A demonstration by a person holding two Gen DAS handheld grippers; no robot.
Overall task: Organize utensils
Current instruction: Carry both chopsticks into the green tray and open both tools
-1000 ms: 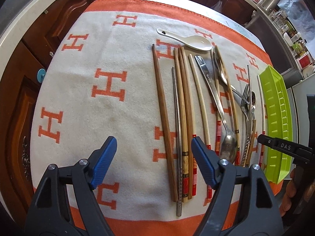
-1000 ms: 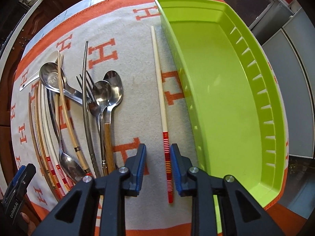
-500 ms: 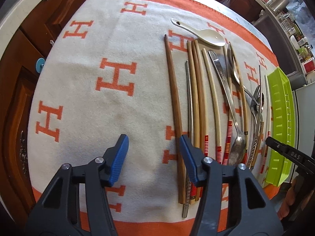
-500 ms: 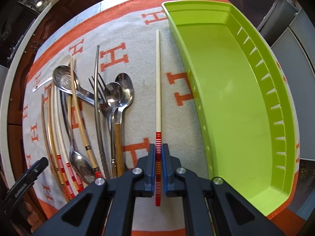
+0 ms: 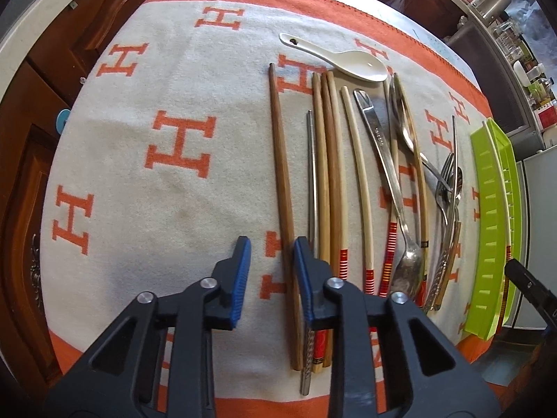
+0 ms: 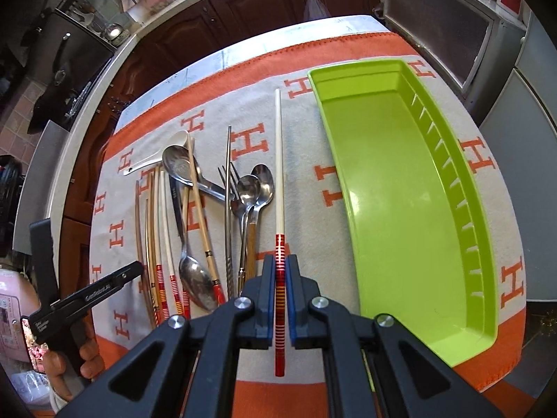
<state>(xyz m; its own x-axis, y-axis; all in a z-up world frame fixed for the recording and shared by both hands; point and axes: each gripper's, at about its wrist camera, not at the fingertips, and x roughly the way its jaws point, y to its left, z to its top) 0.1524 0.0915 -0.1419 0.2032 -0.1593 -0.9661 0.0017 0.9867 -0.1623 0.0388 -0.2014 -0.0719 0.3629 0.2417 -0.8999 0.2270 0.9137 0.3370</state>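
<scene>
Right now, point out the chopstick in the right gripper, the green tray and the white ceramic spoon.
Striped chopstick (image 6: 278, 160): right wrist view, on its cream shaft.
Green tray (image 6: 390, 160): right wrist view, on its bare floor.
White ceramic spoon (image 5: 363, 66): left wrist view, on its bowl.

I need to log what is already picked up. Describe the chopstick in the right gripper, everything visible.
The chopstick is one slim, straight stick, cream along most of its length, with a glossy red end banded in thin white and yellow stripes. The right gripper is shut on that striped end, blue pads on both sides. It points away from the camera, beside the green tray, which looks empty.
</scene>
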